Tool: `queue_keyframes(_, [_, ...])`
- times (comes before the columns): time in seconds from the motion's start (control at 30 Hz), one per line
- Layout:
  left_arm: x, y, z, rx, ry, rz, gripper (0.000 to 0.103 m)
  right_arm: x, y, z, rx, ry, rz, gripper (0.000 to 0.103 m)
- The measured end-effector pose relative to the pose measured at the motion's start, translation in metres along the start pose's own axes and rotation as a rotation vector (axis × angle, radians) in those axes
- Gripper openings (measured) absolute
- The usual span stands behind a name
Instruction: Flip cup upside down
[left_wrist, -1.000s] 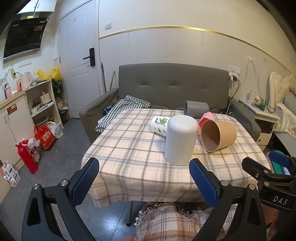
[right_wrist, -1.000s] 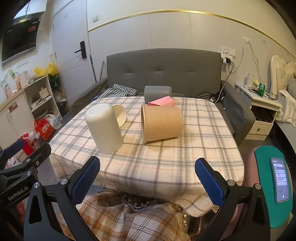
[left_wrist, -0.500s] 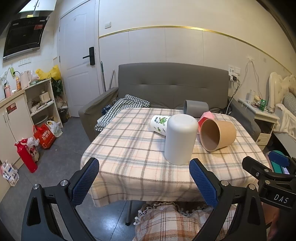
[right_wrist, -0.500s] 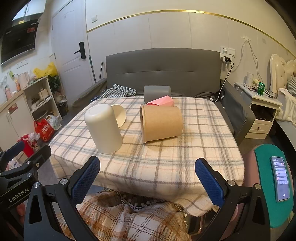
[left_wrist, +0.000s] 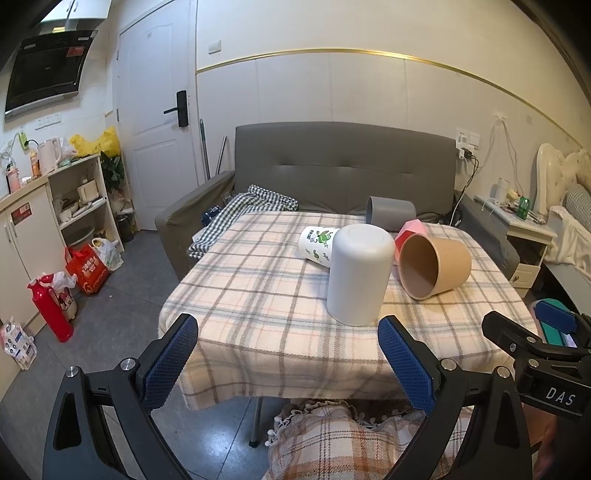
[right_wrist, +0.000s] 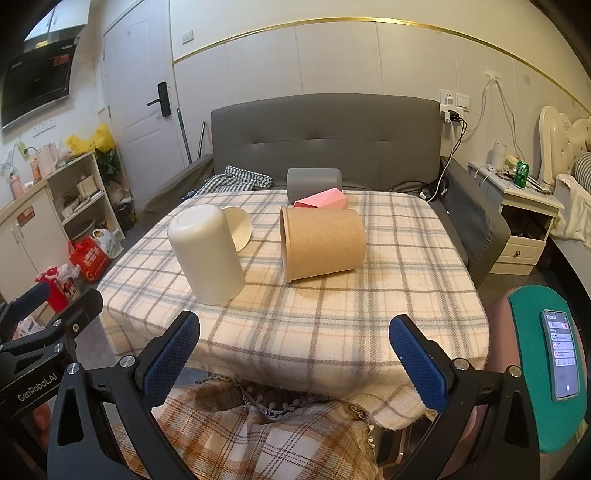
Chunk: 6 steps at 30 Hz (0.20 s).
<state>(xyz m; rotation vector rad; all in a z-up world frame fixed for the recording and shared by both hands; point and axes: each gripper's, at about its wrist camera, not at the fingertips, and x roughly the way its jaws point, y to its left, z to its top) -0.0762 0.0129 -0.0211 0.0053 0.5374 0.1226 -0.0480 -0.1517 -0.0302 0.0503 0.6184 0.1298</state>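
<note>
Nothing is shifting since earlier frames: left tool is hovering spread, empty, before the counter; tall white plastic cup is standing mouth-down, axis vertical, nearest it; right tool likewise spread.

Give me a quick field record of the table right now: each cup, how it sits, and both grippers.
white cup: upside down, closed end up, standing on the checked tablecloth
brown paper cup: on its side, mouth toward the white cup
printed paper cup: on its side behind the white cup
grey cup: on its side at the far edge
pink box: between grey and brown cups
left gripper: open, empty, short of the table
right gripper: open, empty, short of the table
</note>
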Motion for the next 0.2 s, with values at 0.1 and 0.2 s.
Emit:
queue_keyframes(0.1, [-0.0006,-0.0001,0.0001,-0.001,-0.003,0.003,0.101,0.0006,0.0002,-0.0013,0.001,0.001,-0.001,0.103])
queue_keyframes(0.2, [0.0006,-0.0014,-0.0002,0.001,-0.005,0.0,0.101,0.0008,0.0001,-0.0028,0.002,0.002,0.0,0.103])
